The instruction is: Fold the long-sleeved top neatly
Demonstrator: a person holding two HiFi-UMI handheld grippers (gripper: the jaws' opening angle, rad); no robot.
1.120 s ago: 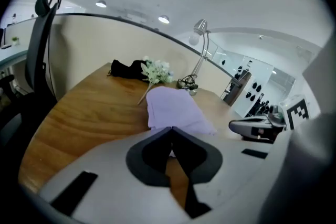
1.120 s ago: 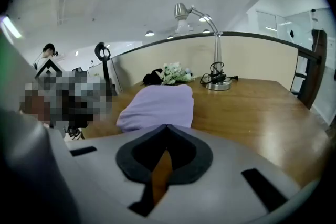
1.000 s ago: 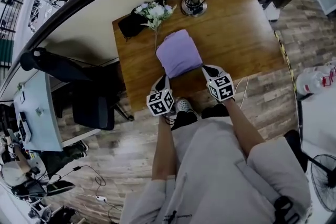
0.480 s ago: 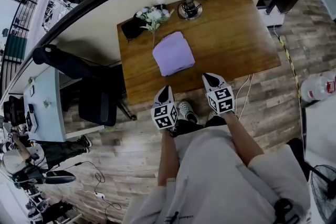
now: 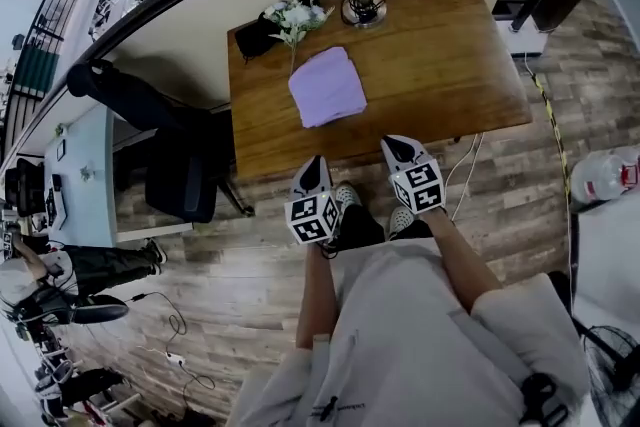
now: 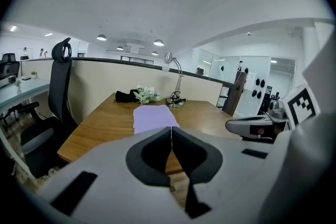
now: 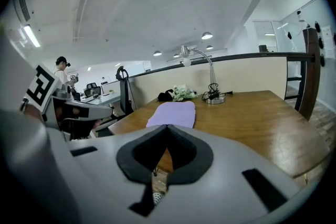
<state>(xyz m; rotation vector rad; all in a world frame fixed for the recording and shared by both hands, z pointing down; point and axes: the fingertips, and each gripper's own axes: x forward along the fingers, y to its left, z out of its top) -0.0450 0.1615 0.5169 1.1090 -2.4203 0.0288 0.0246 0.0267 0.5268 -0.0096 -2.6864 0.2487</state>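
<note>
Folded top (image 5: pixel 327 87), upper centre, is being judged finished; left gripper (image 5: pixel 317 162) and right gripper (image 5: pixel 393 142), pressed together empty, are best being held clear.

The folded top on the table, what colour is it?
The top is plain lilac; the head view shows it best.

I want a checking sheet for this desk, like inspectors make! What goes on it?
Surface: wooden table, mostly bare.
Job's things: purple top lies folded in a neat rectangle, touched by neither gripper.
Clutter: desk lamp, white flowers, black item along the far edge.
Grippers: left gripper and right gripper both shut, empty, by the table's near edge.
Cables: thin pale cable below the near edge.
Surroundings: office chair, plank floor.
</note>
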